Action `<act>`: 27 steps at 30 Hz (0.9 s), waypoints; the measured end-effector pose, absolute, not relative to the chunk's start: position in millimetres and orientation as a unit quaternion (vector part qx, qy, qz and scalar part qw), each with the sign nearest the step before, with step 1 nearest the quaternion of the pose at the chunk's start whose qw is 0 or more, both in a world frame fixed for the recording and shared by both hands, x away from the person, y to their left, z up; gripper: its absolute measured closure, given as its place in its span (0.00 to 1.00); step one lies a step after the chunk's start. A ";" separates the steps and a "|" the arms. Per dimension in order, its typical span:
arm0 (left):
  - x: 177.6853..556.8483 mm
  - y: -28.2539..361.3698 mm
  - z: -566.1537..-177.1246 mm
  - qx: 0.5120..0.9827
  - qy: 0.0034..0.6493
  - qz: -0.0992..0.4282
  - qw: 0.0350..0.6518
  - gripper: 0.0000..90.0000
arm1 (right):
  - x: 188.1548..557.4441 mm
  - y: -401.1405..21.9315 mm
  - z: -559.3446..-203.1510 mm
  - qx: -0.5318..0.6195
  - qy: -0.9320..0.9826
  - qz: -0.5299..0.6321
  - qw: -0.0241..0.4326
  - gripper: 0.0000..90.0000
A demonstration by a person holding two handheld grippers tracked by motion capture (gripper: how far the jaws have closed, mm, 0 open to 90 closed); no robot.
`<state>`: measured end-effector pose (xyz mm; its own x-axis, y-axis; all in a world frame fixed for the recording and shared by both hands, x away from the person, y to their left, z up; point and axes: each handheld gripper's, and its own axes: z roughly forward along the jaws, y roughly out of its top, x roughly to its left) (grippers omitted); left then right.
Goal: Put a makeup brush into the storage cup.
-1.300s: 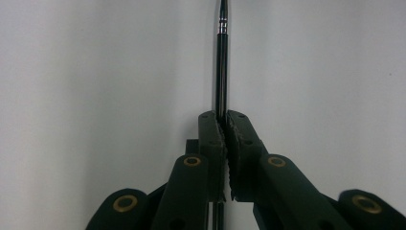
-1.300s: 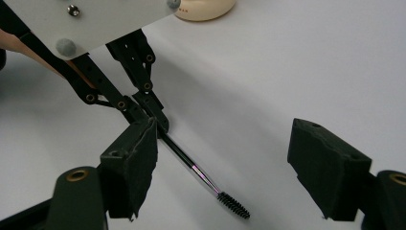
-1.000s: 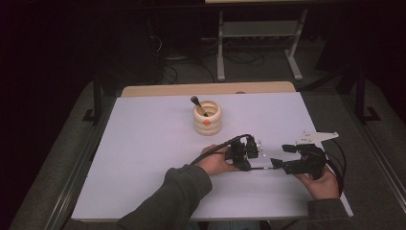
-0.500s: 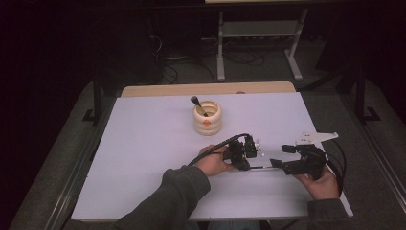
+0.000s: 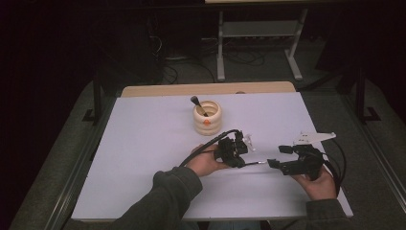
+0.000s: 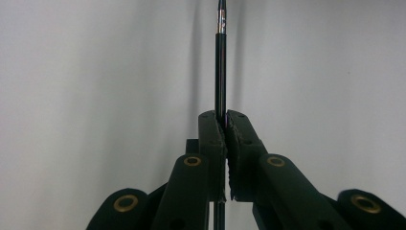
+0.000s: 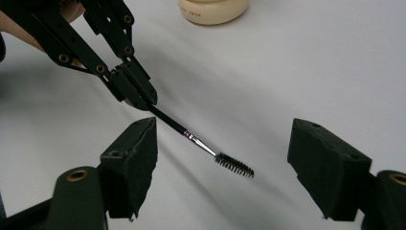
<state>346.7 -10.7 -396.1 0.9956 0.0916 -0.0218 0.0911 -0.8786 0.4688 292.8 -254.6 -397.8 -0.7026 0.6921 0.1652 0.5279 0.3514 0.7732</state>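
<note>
Since a second ago the left tool (image 5: 238, 152) has drifted a bit toward the right one and lifted slightly off the worktop (image 5: 143, 143), while the right tool (image 5: 276, 157) has pretty much sat where it was. Left tool is clamped tight on the black handle of a little spoolie brush (image 7: 201, 146), which sticks out past its jaws with the bristle end hanging just above the worktop, right between the right tool's pads (image 7: 131, 165). Those stand wide apart with nothing pinched, so that one's open. Looks to me like a handover in progress, left offering the brush to right. Next bit would need the right tool to line up on the shaft, probably around the silver ferrule rather than the bristles, close on it, and only then should the left let go, otherwise the thing drops. Further back there's a cream pot (image 5: 207, 117) with another brush (image 5: 198, 105) standing in it, so I'd guess that's where this one ends up.
</note>
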 end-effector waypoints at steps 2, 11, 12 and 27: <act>345.5 -4.6 -394.1 0.967 0.054 0.000 0.250 0.96 | 292.9 -252.5 -397.8 0.373 0.816 0.432 0.094 0.27; 343.4 29.7 -386.7 0.956 0.086 -0.004 0.279 0.96 | 292.6 -235.3 -397.8 0.364 0.819 0.438 0.066 0.27; 343.5 33.8 -385.3 0.956 0.088 -0.003 0.281 0.96 | 292.7 -232.7 -397.6 0.362 0.820 0.439 0.064 0.27; 333.4 86.1 -372.7 0.930 0.124 0.003 0.346 0.96 | 304.5 -199.7 -393.0 0.346 0.818 0.459 -0.002 0.34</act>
<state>333.4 86.1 -372.7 0.9692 0.2328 -0.0802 0.2286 -0.7297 0.6444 304.5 -199.7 -393.0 -0.7608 0.5643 0.3204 0.5677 0.3394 0.7500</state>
